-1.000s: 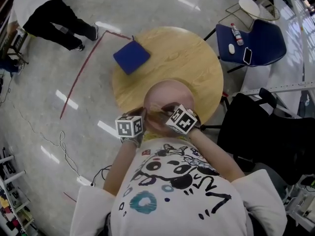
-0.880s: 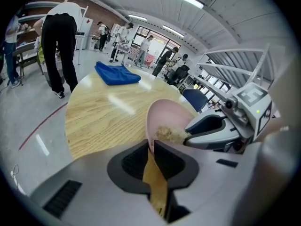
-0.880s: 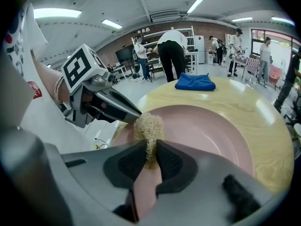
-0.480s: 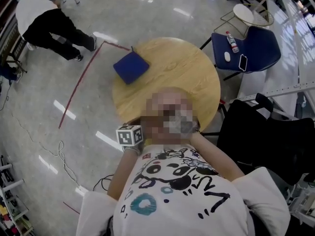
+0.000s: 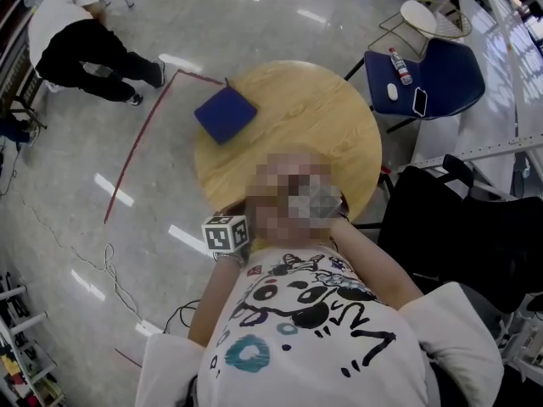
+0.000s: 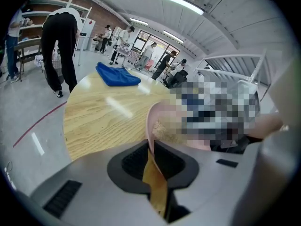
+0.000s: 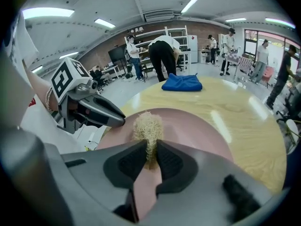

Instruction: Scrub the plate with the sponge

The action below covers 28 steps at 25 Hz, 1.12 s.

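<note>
A pink plate [image 7: 188, 131] rests at the near edge of the round wooden table [image 5: 331, 117]. My left gripper [image 6: 151, 149] is shut on the plate's left rim [image 6: 151, 119], and from the right gripper view it [image 7: 96, 111] shows at the plate's left side. My right gripper [image 7: 151, 147] is shut on a tan, fibrous sponge [image 7: 148, 125] that sits against the plate's inner face. In the head view only the left gripper's marker cube [image 5: 226, 234] shows. The plate, sponge and right gripper are covered over there.
A folded blue cloth [image 5: 225, 114] lies at the table's far left. A blue chair [image 5: 428, 75] holding a bottle and a phone stands to the far right, with a dark chair [image 5: 475, 244] nearer. A person [image 5: 85, 36] bends over on the floor beyond the table.
The left gripper's cube stays at the plate's left rim. The plate and the right gripper's cube showed a second ago and are covered over since, so their motion cannot be told.
</note>
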Available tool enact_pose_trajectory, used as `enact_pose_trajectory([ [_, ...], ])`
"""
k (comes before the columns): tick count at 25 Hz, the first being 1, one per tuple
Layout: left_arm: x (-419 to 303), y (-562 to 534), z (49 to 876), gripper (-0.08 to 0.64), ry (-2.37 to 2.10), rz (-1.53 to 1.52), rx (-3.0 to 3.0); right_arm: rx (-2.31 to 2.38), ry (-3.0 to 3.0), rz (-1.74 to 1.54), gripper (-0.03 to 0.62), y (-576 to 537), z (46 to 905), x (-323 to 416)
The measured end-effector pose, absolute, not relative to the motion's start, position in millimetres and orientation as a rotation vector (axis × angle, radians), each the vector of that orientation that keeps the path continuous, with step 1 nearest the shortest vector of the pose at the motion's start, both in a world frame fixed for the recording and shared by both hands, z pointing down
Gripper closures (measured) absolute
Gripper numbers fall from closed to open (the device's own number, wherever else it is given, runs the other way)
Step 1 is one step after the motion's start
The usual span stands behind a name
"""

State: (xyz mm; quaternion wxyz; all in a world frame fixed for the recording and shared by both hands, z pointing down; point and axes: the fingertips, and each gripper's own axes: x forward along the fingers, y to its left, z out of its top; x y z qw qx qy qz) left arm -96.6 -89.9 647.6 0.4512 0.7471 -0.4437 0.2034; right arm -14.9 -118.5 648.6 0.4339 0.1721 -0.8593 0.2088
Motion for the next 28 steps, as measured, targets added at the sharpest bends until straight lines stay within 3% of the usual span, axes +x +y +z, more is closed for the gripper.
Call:
enact_pose_trajectory([
  [28, -97.1, -94.2, 646.1, 0.518, -1.201, 0.531, 1.836, 0.79, -2.055, 0.646, 0.522, -131.4, 643.5, 72.8],
])
